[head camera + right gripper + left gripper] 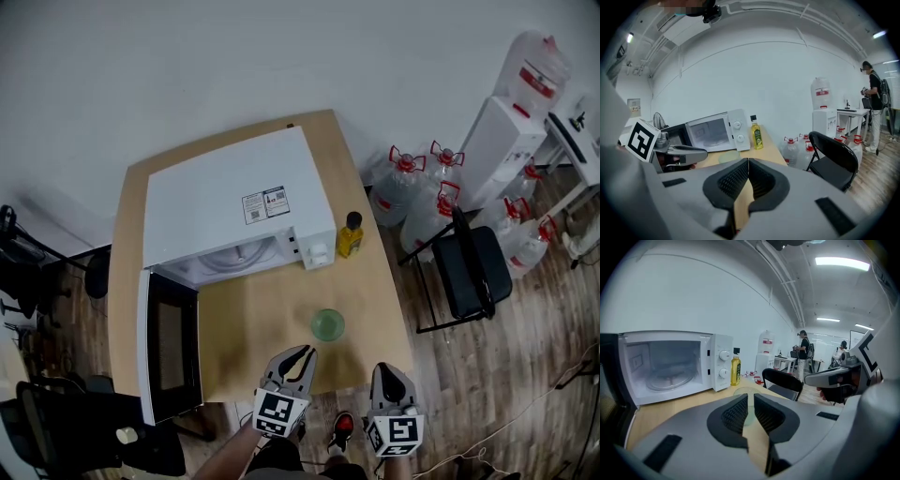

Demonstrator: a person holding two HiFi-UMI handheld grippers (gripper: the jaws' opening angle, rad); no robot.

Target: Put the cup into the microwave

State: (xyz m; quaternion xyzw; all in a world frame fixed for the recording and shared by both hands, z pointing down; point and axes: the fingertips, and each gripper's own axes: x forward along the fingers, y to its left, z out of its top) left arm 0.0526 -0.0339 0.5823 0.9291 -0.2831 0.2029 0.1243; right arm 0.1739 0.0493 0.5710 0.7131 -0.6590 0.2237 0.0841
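On the wooden tabletop point(253, 328), a white microwave point(234, 202) stands with its door point(169, 342) swung open at left. The left gripper point(302, 351), closed and empty, hangs near the front edge; the green cup point(327, 324) sits on the tabletop at its 1 o'clock, untouched. A yellow bottle point(350, 236) stands at the cup's 12 o'clock. The right gripper point(387, 367), likewise closed and empty, hovers at the cup's 4 o'clock.
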